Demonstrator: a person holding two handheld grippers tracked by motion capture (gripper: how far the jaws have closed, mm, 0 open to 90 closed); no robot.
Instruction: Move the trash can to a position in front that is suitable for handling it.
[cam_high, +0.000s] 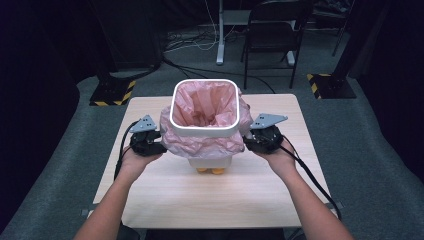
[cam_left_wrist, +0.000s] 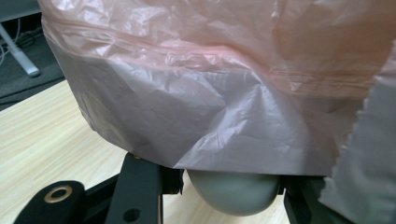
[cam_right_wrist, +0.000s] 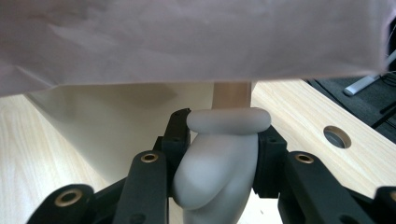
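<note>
Here, the bin (cam_high: 205, 107) stands mid-surface (cam_high: 165, 195), its pink liner (cam_high: 200, 145) already folded over the rim. Left hand-held gripper (cam_high: 159, 142) and right hand-held gripper (cam_high: 248, 141) each clamp a grey side handle (cam_right_wrist: 219, 158); moving the lined bin likely remains.
</note>
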